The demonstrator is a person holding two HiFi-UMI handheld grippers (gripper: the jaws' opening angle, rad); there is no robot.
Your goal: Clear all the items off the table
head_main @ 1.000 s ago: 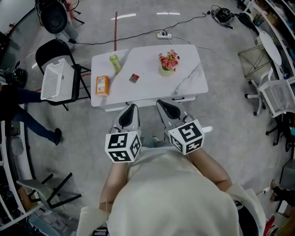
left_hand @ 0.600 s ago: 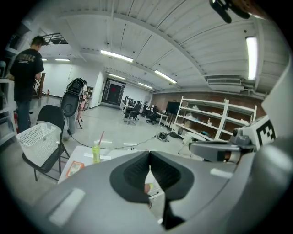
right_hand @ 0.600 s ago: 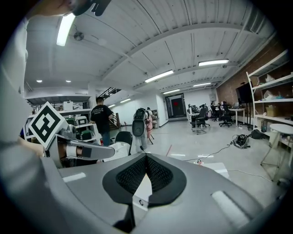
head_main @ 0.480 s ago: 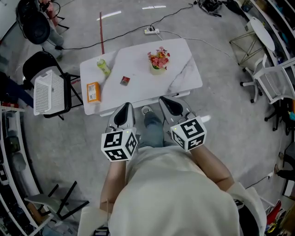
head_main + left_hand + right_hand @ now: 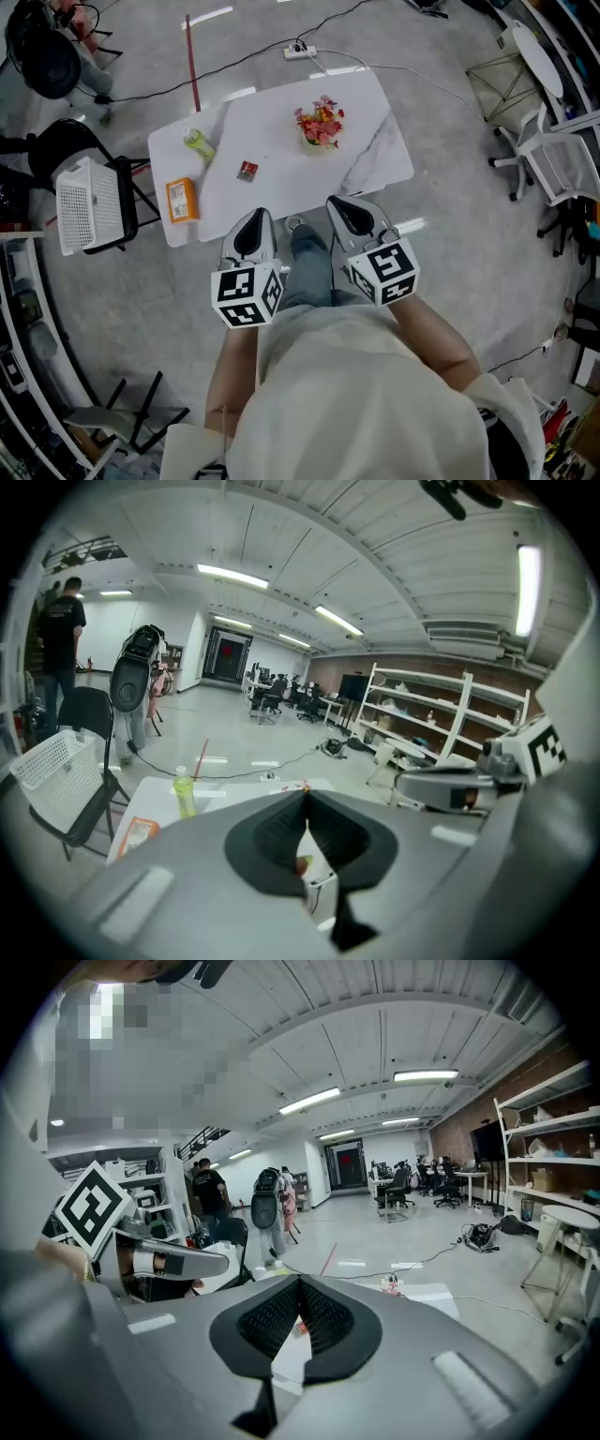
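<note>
A white marble-look table (image 5: 375,159) carries a green bottle (image 5: 197,142), an orange box (image 5: 180,199), a small red item (image 5: 247,171) and a pot of pink flowers (image 5: 319,125). My left gripper (image 5: 260,215) and right gripper (image 5: 335,201) hang side by side at the table's near edge, both shut and holding nothing. In the left gripper view the left gripper (image 5: 306,797) points at the table, with the bottle (image 5: 185,792) and the box (image 5: 139,830) ahead to its left. Past the right gripper (image 5: 300,1281) in its own view stand the flowers (image 5: 389,1283).
A white mesh basket (image 5: 82,204) rests on a black chair left of the table. A power strip (image 5: 300,52) and cables lie on the floor beyond it. White chairs (image 5: 562,169) and shelving stand at the right. A person (image 5: 58,639) stands far off at the left.
The table has come nearer: both grippers moved forward and a little down, and their tips now reach its near edge. Both jaws stayed shut.
</note>
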